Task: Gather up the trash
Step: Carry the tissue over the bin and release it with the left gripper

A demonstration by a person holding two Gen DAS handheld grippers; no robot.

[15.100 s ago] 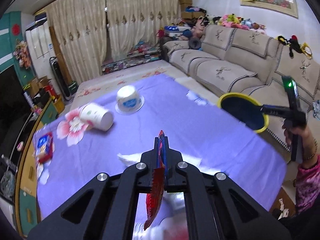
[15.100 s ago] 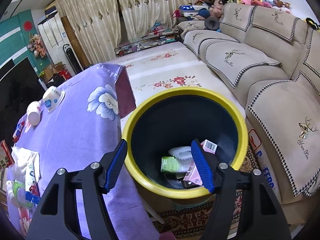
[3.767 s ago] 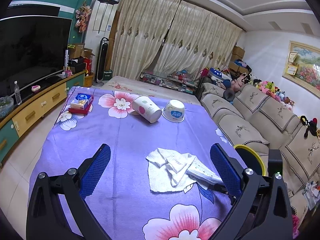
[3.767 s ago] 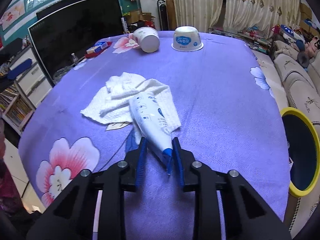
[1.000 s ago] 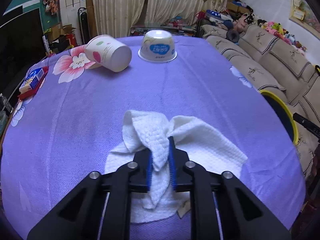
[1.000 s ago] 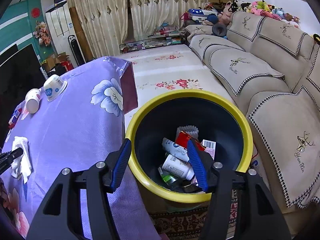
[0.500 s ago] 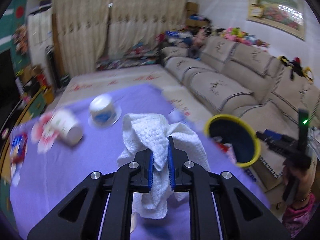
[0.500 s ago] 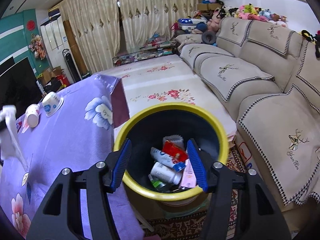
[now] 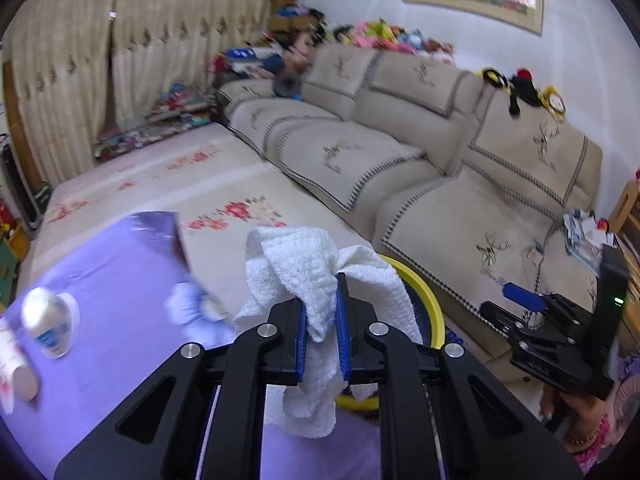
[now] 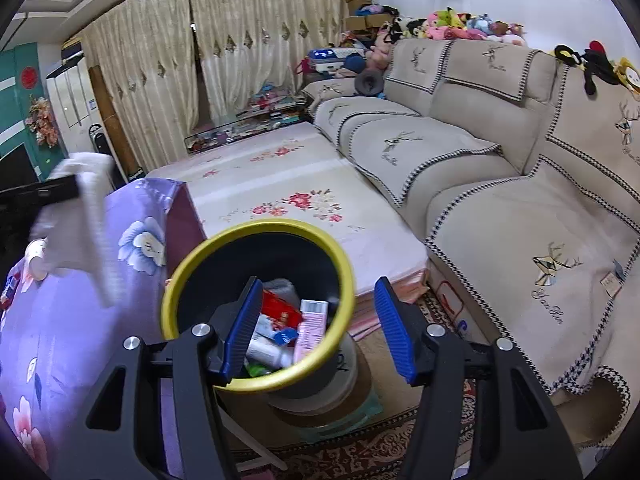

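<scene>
Trash here is the white paper towel point(image 9: 308, 276), which we hold pinched between the nearly closed jaws of our left tool point(image 9: 320, 316), lifted clear of the purple-clothed table point(image 9: 120, 280), with the yellow-rimmed bin point(image 10: 256, 240) just behind it. Our right tool point(image 10: 316, 320) hangs half open with nothing in it above that bin, where tubes and wrappers point(image 10: 288, 320) already lie. Two paper cups point(image 9: 48, 320) remain on the table.
</scene>
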